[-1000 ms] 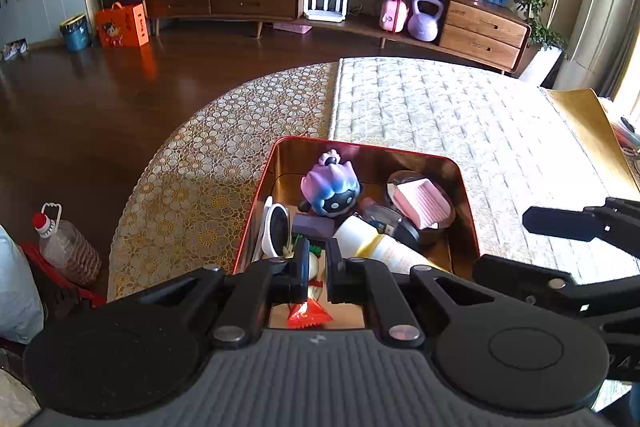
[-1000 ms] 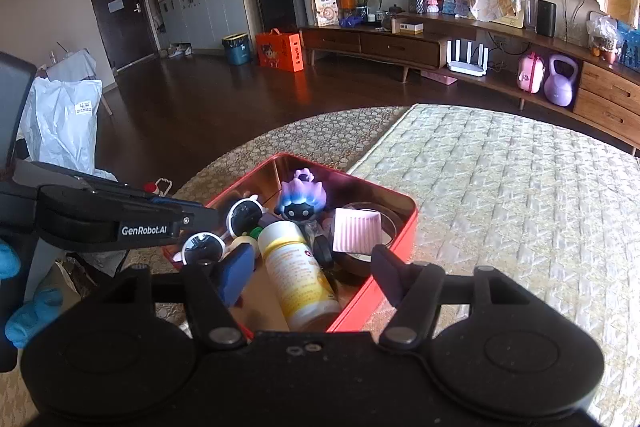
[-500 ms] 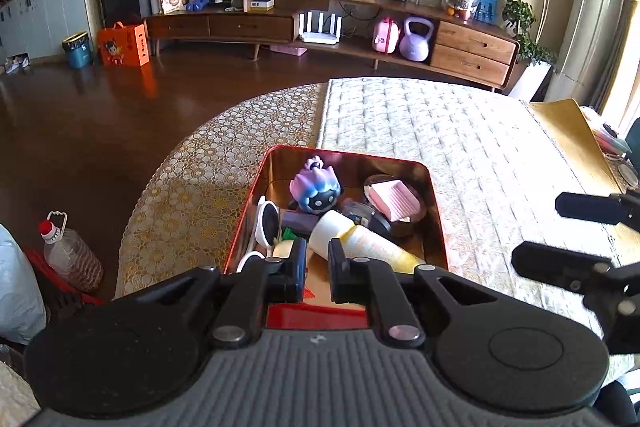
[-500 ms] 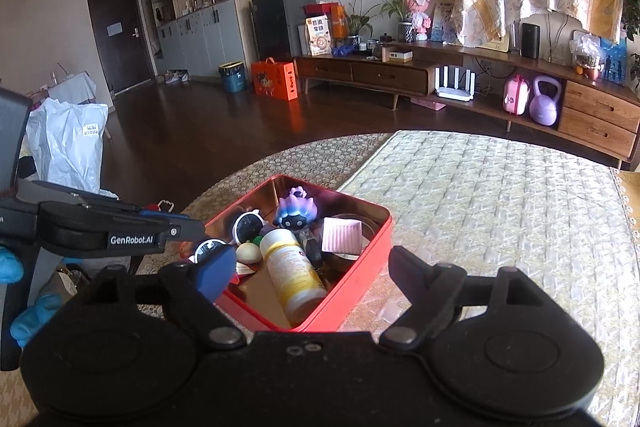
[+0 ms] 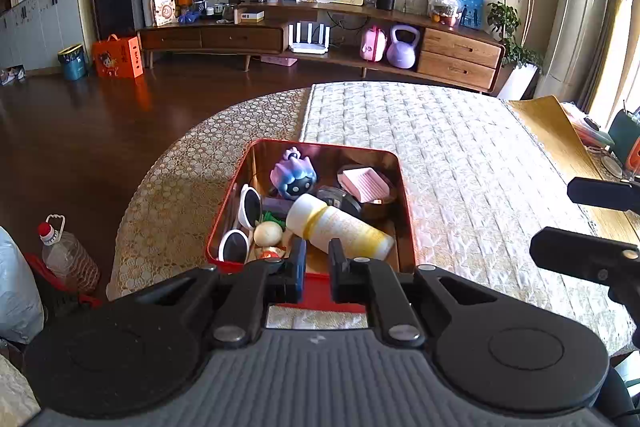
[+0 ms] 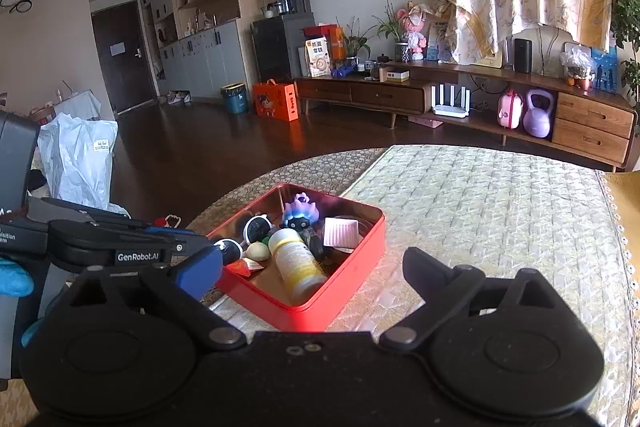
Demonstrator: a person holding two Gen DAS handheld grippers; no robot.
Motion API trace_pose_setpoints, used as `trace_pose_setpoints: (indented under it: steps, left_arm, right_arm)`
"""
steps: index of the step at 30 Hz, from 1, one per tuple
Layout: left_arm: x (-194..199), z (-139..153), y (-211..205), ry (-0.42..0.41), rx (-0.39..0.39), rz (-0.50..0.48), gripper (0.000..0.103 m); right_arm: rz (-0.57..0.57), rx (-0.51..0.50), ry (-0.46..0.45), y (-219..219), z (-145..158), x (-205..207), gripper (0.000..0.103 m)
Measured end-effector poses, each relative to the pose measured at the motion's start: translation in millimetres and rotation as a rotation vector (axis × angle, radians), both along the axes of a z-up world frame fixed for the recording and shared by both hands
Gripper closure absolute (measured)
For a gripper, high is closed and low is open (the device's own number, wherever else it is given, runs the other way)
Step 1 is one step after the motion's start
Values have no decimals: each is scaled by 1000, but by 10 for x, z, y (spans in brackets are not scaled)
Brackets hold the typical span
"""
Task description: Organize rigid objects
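Patterned cloth (image 5: 460, 163) covers your table, cream weave on the right, gold lace at the rounded left edge.

Nearest you, your left gripper (image 5: 317, 265) has its fingers drawn almost together with nothing pinched between them; it sits above the near rim of the red tin (image 5: 405, 211).

Your right gripper (image 6: 312, 267) is spreading, jaws wide and opening, nothing between the pads; the tin lies in front of that gap, not touched.

Inside the tin, near to far: a white bottle with a yellow label (image 5: 340, 227) lying on its side, white-framed sunglasses (image 5: 244, 223) against the left wall, a small pale round piece (image 5: 268, 233) beside them, a pink ribbed block (image 5: 362, 183) toward the right, and a purple figurine (image 5: 294, 175) at the back.

On the floor left of the table stands a clear jug with a red cap (image 5: 68, 255).

Beyond it, dark wood floor runs to a long low sideboard (image 5: 320, 39); a lilac kettlebell (image 5: 402, 47) sits on its lower shelf.
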State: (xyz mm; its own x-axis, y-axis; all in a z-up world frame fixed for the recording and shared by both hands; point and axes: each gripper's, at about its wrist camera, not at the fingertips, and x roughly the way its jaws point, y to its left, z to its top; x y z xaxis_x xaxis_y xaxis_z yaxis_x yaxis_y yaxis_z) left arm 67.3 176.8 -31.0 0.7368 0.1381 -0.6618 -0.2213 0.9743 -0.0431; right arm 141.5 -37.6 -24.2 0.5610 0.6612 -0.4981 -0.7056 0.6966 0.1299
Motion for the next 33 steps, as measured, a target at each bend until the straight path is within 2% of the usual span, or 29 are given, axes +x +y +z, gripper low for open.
trace_pose_setpoints:
  steps: [6, 8, 12, 13, 21, 23, 25, 27, 33]
  left_arm:
    - [-85, -32, -99, -3, -12, -9, 92]
    - [-117, -41, -141, -12, 2, -1, 87]
    - [-166, -39, -174, -36, -10, 3, 31]
    - [-183, -37, -182, -47, -8, 10, 27]
    - [-252, 0, -278, -89, -8, 9, 19]
    - [-264, 19, -320, -104, 10, 10, 14]
    - [-278, 37, -368, -115, 29, 9, 5]
    - [-287, 57, -406, -124, 31, 7, 1]
    - [-305, 68, -491, -116, 36, 4, 1]
  right_arm:
    - [-30, 7, -28, -129, -9, -87, 1]
    - [-47, 17, -20, -182, -24, -99, 0]
    - [-72, 27, -7, -275, -66, -113, 0]
    - [-77, 28, -4, -294, -77, -118, 0]
    - [-90, 36, 2, -419, -141, -200, 0]
    - [-95, 30, -10, -434, -146, -226, 0]
    - [-93, 33, -10, -452, -159, -238, 0]
    - [-94, 35, -12, -471, -166, -244, 0]
    - [-108, 38, -12, -502, -177, -256, 0]
